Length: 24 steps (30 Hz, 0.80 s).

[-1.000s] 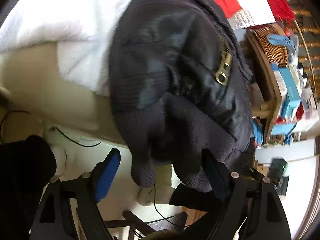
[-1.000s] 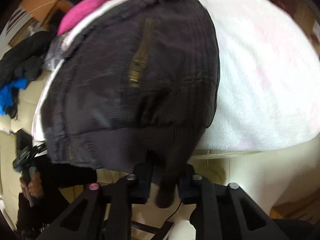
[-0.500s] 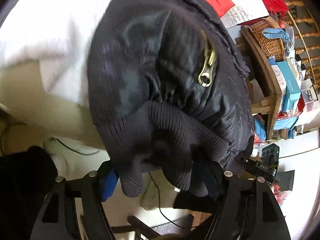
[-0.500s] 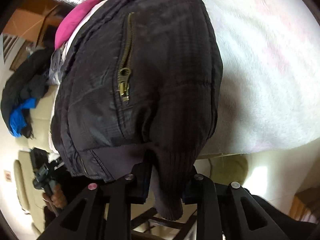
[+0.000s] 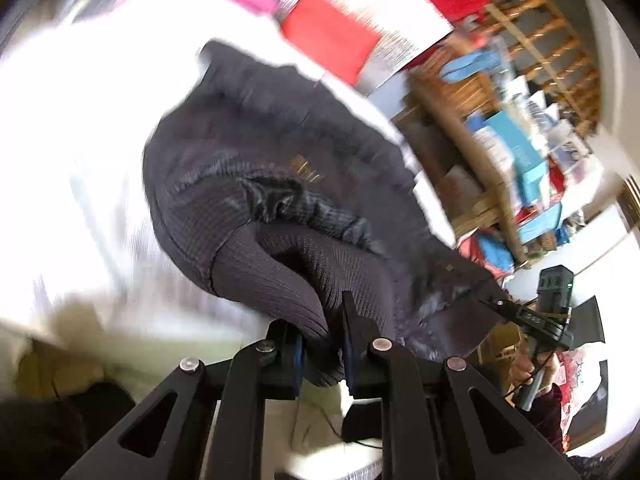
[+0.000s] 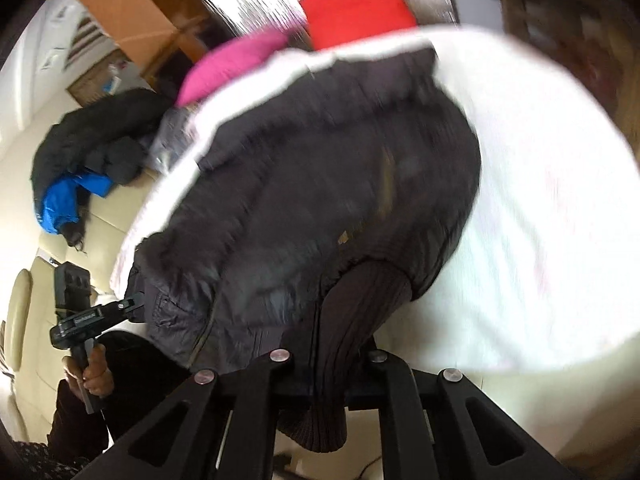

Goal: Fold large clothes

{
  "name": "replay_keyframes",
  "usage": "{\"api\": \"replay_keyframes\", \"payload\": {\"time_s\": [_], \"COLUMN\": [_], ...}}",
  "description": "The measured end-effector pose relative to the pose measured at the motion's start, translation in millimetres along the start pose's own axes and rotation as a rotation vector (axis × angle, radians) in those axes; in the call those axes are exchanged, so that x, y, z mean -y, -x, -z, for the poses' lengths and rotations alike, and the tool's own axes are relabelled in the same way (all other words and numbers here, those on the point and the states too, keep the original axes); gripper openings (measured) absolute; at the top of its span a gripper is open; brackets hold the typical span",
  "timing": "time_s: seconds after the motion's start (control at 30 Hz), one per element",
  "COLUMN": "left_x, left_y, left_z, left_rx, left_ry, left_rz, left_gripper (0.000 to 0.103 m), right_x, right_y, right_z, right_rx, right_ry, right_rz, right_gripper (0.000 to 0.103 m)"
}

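Note:
A dark quilted jacket [image 5: 280,168] with ribbed knit hem lies on a white fluffy blanket [image 5: 80,160]; it also shows in the right wrist view [image 6: 320,184]. My left gripper [image 5: 322,344] is shut on the ribbed hem [image 5: 280,276] at one bottom corner. My right gripper [image 6: 328,364] is shut on the ribbed hem [image 6: 360,304] at the other corner. Both views are motion-blurred. The right gripper also shows in the left wrist view [image 5: 548,312], and the left gripper in the right wrist view [image 6: 84,312].
A pink item [image 6: 236,64] and red cloth [image 6: 356,4] lie beyond the blanket. A black and blue clothes pile [image 6: 92,152] sits on a cream sofa to the left. A wooden shelf [image 5: 480,152] with boxes stands on the right.
My left gripper has closed from open onto the ribbed hem. Both grippers have lifted and moved forward over the blanket, carrying the jacket's bottom edge up; the jacket has bunched.

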State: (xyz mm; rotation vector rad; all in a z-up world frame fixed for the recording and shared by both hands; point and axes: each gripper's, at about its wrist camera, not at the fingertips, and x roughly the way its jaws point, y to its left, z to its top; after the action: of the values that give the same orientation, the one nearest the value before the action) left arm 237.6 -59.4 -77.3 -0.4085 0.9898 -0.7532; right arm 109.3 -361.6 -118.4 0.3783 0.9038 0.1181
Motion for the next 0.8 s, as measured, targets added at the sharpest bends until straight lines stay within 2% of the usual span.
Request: {"api": "replay_keyframes", "payload": {"time_s": [0.17, 0.27, 0.43, 0.5, 0.67, 0.8], "left_x": [26, 31, 31, 26, 12, -3], "left_y": [14, 15, -9, -21, -59, -100], "left_z": [-59, -93, -164, -191, -270, -323], "left_rx": [0.088, 0.135, 0.202, 0.213, 0.219, 0.209], "left_ry": [-0.060, -0.080, -0.063, -0.062, -0.069, -0.069], "left_rz": [0.011, 0.001, -0.010, -0.023, -0.087, -0.138], "left_gripper": [0.016, 0.016, 0.017, 0.017, 0.017, 0.017], "right_x": [-11, -17, -14, -16, -3, 7], "right_y": [26, 26, 22, 13, -27, -76], "right_z": [-44, -77, -138, -161, -241, -304], "right_rx": [0.138, 0.202, 0.293, 0.320, 0.371, 0.395], "right_ry": [0.037, 0.047, 0.049, 0.043, 0.018, 0.010], "right_rz": [0.003, 0.020, 0.046, 0.052, 0.076, 0.111], "right_gripper": [0.009, 0.009, 0.008, 0.008, 0.008, 0.008]}}
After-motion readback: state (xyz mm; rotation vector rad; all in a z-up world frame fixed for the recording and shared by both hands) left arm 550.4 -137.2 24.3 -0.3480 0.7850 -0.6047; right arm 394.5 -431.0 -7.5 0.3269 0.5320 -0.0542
